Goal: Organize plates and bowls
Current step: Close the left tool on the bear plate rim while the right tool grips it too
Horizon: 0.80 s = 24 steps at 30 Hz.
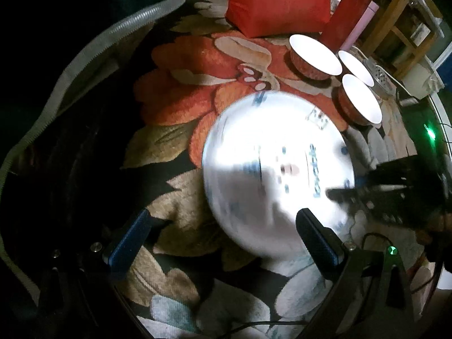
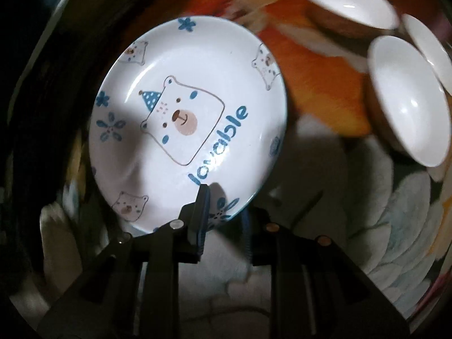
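While the right gripper (image 2: 223,220) pinches the near rim of the bear plate (image 2: 186,118), one finger on the face and one behind the edge, the plate hangs tilted above the floral blanket (image 1: 175,107), probably so it can be carried without scraping the cloth. Its jaws are nearly closed on the rim. The left gripper (image 1: 220,234) waits below the plate with its jaws wide apart and nothing between them; I judge it is kept ready to support or to take the next dish. Three white bowls (image 1: 315,56) stand close together toward the far right part of the blanket, just beside each other, not yet stacked. A red bag (image 1: 276,0) sits behind them at the far edge. The plate seems to be in transport, and its place is not clear to me
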Each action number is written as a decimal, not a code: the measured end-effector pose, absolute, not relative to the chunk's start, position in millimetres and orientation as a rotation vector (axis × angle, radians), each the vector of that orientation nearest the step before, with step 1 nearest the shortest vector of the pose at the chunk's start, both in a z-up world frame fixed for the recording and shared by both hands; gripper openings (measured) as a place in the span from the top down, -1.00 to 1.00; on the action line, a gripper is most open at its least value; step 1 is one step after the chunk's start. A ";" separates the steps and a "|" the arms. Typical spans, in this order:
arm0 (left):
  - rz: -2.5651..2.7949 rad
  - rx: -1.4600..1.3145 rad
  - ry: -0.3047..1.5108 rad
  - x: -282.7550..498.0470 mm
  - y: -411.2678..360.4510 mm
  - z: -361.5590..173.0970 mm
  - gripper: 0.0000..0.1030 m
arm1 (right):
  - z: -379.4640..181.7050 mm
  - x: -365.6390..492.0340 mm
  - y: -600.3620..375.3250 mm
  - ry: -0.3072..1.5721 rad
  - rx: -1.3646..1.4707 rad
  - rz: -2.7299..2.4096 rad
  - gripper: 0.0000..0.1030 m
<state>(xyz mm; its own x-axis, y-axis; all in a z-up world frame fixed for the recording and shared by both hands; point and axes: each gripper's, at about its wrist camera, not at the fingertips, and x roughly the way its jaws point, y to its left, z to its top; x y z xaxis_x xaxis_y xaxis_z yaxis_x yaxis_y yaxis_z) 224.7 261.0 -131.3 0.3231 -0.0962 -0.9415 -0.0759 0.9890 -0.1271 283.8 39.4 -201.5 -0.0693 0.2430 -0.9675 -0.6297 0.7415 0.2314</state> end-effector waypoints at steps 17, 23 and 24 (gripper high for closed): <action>0.022 -0.242 1.319 262.4 258.5 -176.2 0.02 | -204.8 298.4 6.2 1.448 0.050 0.482 0.52; 0.004 -0.198 1.328 260.9 257.1 -180.2 0.29 | -216.4 291.0 2.0 1.455 0.067 0.441 0.57; -0.004 -0.203 1.332 260.0 259.9 -179.7 0.34 | -216.1 291.0 2.8 1.452 0.046 0.441 0.62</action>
<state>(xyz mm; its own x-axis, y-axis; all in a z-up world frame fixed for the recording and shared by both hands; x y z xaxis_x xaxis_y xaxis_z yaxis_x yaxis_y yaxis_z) 260.0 259.9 -179.7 0.2389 -0.1185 -0.9638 -0.1132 0.9824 -0.1488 291.0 2.8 -216.1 0.0533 0.3171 -0.9469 -0.2626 0.9193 0.2931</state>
